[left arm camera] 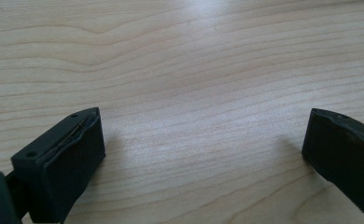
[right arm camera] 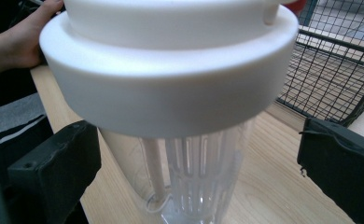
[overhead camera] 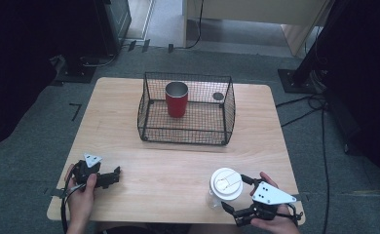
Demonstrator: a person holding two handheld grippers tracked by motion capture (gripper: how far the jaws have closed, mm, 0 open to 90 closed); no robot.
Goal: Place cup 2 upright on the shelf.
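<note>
While my right gripper (overhead camera: pixel 237 195) stands with jaws spread either side of the clear tumbler (right arm camera: pixel 194 177), low right of the high view, near the table (overhead camera: pixel 178 161) edge: close below the white lid (overhead camera: pixel 226 184), squarely, gently. Left gripper (overhead camera: pixel 111 176): jaws spread, idle. Wire basket (overhead camera: pixel 151 127): holds red cup (overhead camera: pixel 176 100).
</note>
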